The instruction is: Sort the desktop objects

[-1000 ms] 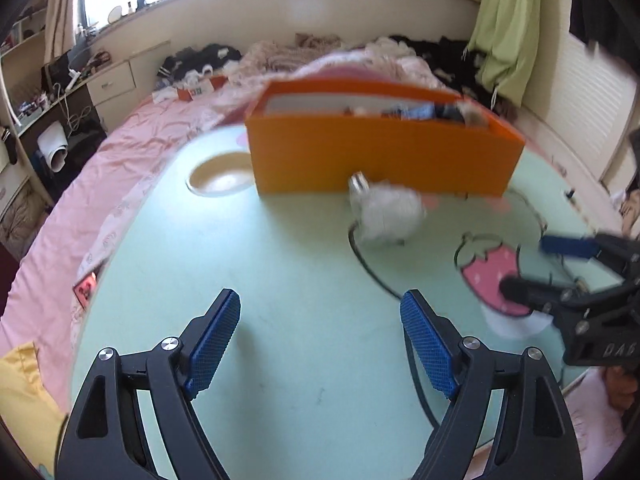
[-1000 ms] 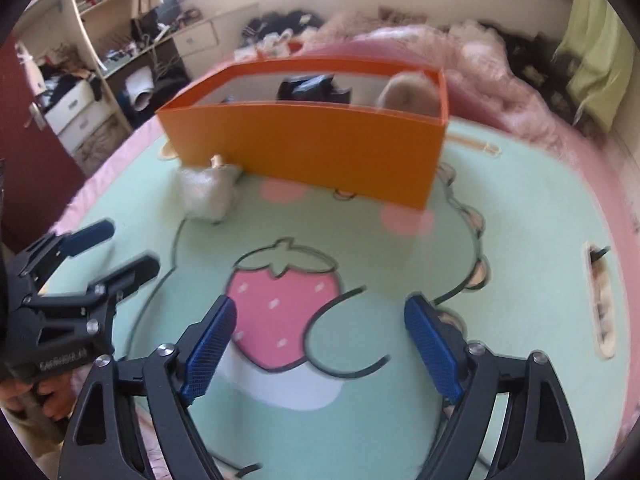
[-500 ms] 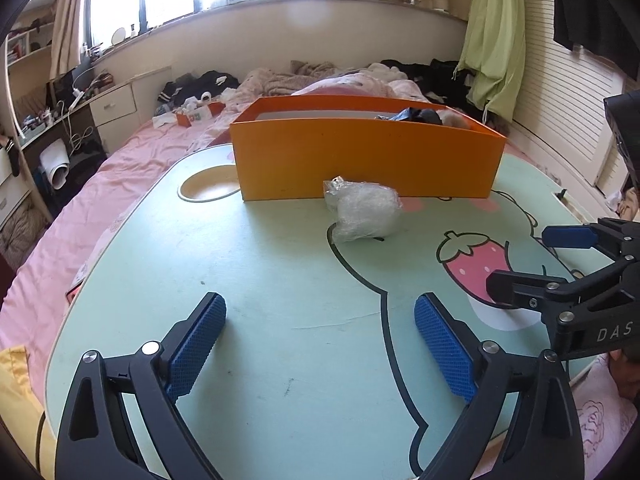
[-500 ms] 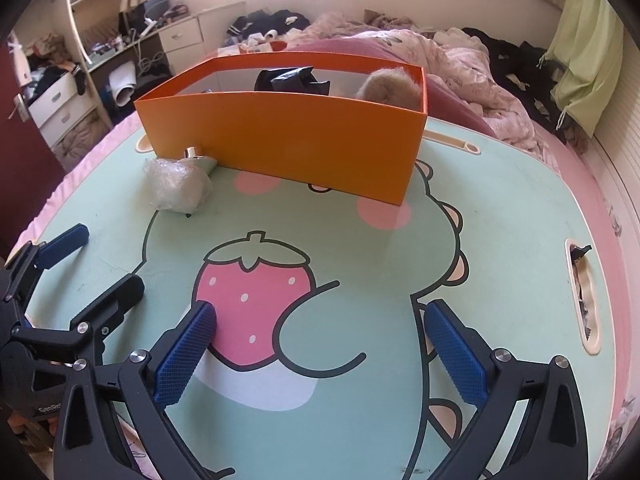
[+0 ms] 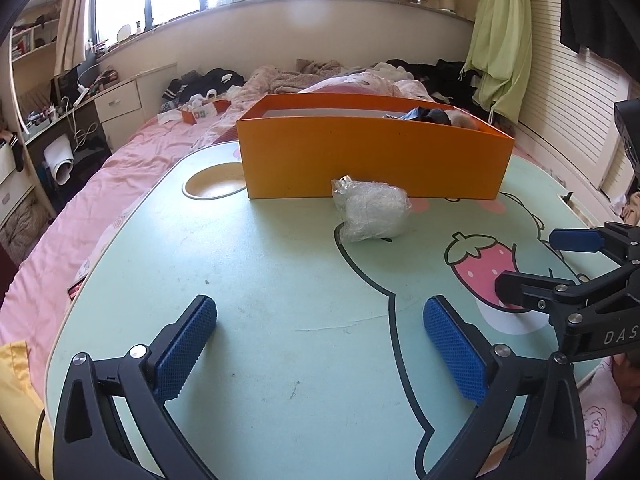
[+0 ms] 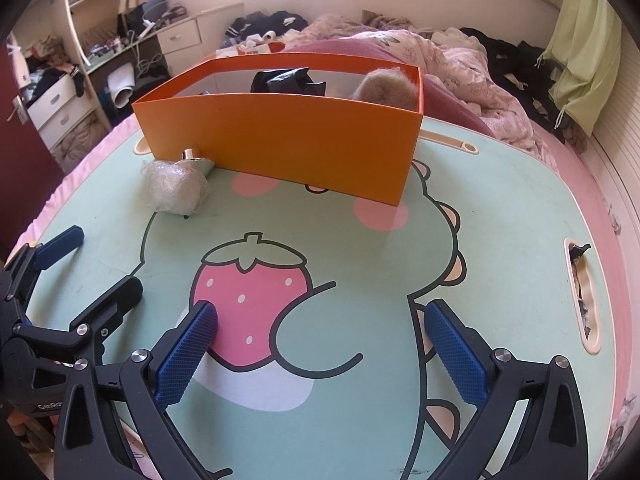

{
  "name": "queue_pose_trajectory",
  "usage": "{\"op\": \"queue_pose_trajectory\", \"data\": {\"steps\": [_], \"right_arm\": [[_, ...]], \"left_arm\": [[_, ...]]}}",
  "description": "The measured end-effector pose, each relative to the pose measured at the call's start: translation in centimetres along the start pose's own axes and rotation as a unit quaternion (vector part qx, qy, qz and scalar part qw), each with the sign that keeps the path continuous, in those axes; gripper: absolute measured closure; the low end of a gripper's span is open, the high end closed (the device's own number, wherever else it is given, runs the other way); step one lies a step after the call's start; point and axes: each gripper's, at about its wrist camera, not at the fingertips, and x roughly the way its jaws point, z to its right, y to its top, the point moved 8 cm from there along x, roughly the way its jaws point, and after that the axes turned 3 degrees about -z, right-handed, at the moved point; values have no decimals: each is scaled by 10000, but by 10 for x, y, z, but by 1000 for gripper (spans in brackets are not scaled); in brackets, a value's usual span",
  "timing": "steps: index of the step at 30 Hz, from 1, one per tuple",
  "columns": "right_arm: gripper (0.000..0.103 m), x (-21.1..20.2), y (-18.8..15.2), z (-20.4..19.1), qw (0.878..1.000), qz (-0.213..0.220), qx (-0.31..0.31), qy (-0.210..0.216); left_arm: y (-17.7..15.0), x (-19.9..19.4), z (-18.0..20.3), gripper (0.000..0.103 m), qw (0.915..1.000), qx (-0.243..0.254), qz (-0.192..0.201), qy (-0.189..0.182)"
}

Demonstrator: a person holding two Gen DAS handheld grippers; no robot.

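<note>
The left gripper (image 5: 320, 354) hovered over the mint-green cartoon table (image 5: 260, 280), its jaws having just been opening and now spread wide with nothing between them. Ahead of it and slightly to its right lay a clear plastic-wrapped bundle (image 5: 372, 209), well apart from the blue pads (image 5: 186, 346) and touching the front wall of the orange box (image 5: 372, 160). The right gripper (image 6: 320, 354) was likewise spread wide and empty above the strawberry print (image 6: 250, 300); the bundle lay ahead to its left. Inside the box sat a black bag (image 6: 286, 79) and a tan furry object (image 6: 386, 88).
</note>
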Motion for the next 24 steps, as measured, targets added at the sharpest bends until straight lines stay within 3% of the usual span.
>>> {"op": "queue_pose_trajectory", "data": {"steps": [24], "right_arm": [[0, 0, 0, -1, 10000, 21, 1, 1]], "left_arm": [[0, 0, 1, 0, 10000, 47, 8, -53]]}}
